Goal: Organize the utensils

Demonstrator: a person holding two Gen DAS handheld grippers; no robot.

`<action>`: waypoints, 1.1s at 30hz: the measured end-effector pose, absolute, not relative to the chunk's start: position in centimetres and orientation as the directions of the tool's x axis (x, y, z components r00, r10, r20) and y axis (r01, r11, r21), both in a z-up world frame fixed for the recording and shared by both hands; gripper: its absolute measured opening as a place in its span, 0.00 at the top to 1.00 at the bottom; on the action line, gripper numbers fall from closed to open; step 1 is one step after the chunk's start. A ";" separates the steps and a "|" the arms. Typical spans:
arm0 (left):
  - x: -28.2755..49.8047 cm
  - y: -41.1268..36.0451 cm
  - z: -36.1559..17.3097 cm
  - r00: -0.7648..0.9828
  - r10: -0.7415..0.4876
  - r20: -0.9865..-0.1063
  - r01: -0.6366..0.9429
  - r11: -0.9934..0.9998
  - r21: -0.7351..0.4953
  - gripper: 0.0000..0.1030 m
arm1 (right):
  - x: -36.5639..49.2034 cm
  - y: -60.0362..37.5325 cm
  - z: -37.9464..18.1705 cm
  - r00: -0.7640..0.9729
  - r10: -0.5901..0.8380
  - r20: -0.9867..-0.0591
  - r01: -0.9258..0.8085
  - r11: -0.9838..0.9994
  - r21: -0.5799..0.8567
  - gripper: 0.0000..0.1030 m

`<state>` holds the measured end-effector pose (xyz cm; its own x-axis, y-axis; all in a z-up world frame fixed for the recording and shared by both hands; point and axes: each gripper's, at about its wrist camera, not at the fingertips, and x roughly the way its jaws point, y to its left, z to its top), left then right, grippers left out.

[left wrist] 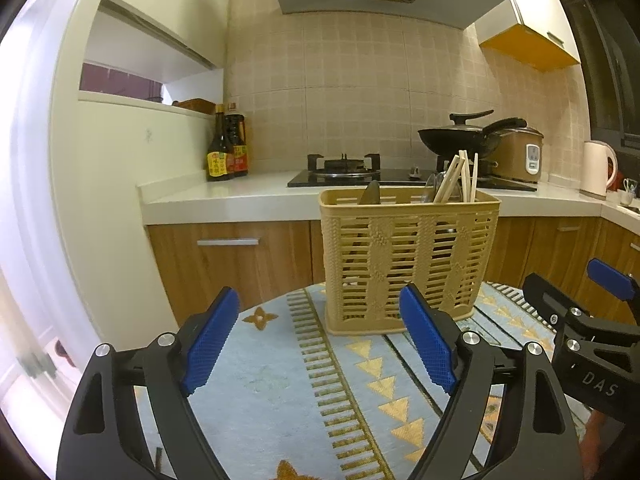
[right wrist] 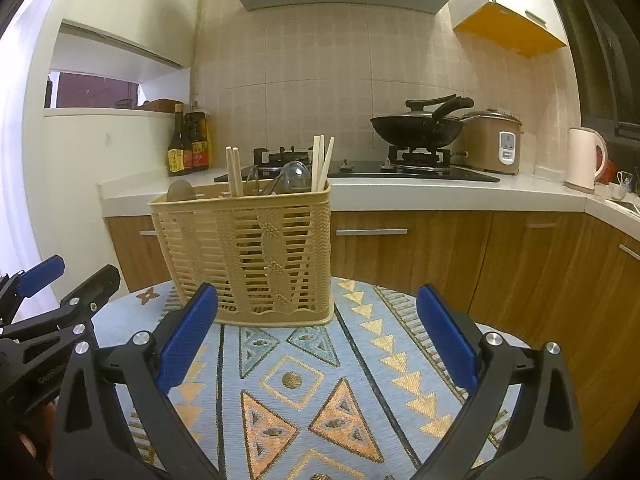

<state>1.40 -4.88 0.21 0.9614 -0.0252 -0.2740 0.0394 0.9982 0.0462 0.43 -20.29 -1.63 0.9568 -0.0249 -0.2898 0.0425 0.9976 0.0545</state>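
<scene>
A beige slotted utensil basket [left wrist: 408, 256] [right wrist: 248, 252] stands upright on a round table with a blue patterned cloth [left wrist: 272, 384] [right wrist: 360, 364]. Wooden chopsticks [left wrist: 460, 178] [right wrist: 322, 162] stick up out of it, beside a clear spoon [right wrist: 294, 176] and a dark utensil [left wrist: 370, 192]. My left gripper [left wrist: 319, 294] is open just in front of the basket, nothing between its blue pads. My right gripper [right wrist: 317, 291] is open too, empty, a little short of the basket. Each gripper also shows at the edge of the other's view: the right gripper [left wrist: 576, 280], the left gripper [right wrist: 74, 272].
Behind the table runs a white kitchen counter [left wrist: 240, 196] with wooden cabinets below. On it are sauce bottles [left wrist: 226, 148], a gas hob with a black wok [right wrist: 416, 128], a rice cooker [right wrist: 496, 144] and a white kettle [right wrist: 584, 162].
</scene>
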 end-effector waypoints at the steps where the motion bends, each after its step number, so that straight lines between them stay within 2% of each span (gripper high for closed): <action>1: 1.4 -4.9 0.2 0.962 -0.022 -0.273 0.037 0.998 0.049 0.19 | 0.4 -20.3 -1.6 0.956 -0.025 -0.291 0.043 0.997 0.057 0.08; 13: 1.8 -4.3 0.1 0.956 -0.041 -0.291 0.046 0.999 0.011 0.12 | 0.1 -20.0 -1.5 0.961 -0.039 -0.275 0.053 0.998 0.043 0.08; 33: 1.8 -4.7 0.1 0.956 -0.038 -0.292 0.046 0.999 0.020 0.11 | 0.2 -20.1 -1.6 0.960 -0.047 -0.276 0.061 0.997 0.042 0.08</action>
